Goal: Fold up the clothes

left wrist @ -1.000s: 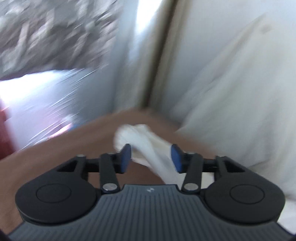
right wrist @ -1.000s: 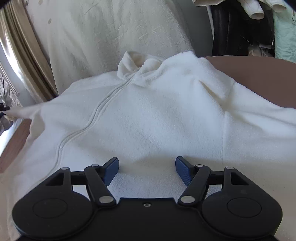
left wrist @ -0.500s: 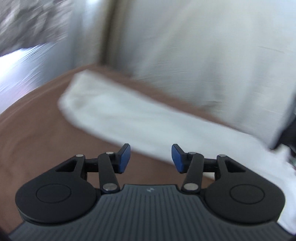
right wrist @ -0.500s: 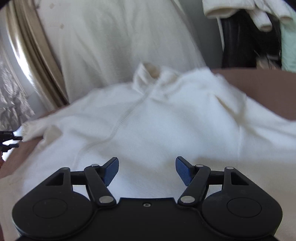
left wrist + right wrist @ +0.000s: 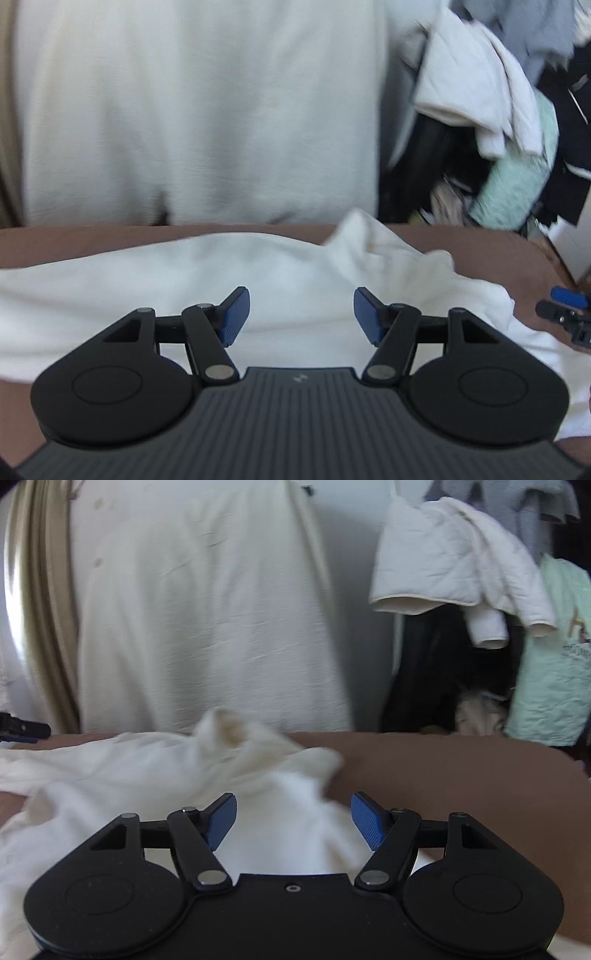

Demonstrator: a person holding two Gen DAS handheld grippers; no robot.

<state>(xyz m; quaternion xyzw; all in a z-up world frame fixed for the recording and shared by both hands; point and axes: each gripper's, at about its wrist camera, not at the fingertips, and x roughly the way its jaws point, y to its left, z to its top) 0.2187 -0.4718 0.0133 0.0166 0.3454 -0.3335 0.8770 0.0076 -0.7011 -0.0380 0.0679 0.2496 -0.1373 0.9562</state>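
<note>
The left gripper (image 5: 301, 314) is seen with its blue-padded fingers (image 5: 233, 316) spreading apart, nothing caught between them, above the white fleece jacket (image 5: 155, 291) that is spread across the brown tabletop (image 5: 491, 251). The right gripper (image 5: 293, 821) is likewise held with fingers (image 5: 221, 821) set wide and empty, poised over the same jacket (image 5: 122, 775) near its right-hand edge; its tip is glimpsed at the far right of the left wrist view (image 5: 567, 306).

The jacket is shown lying mostly flat, its stand-up collar (image 5: 225, 731) rumpled and raised at the far side. It is judged to be light, soft and thick-piled, so it should drape and slump once lifted instead of holding a shape. Little slipping is expected between ribbed pads, though a single layer could be pinched by mistake where two are wanted. Hold is best taken at firm edges: the shoulder seams beside the collar, the hem corners or a cuff, one in each gripper.

Behind the tabletop a pale curtain (image 5: 207, 609) is hung, and a heap of other clothes (image 5: 461, 572) is piled at the right.
</note>
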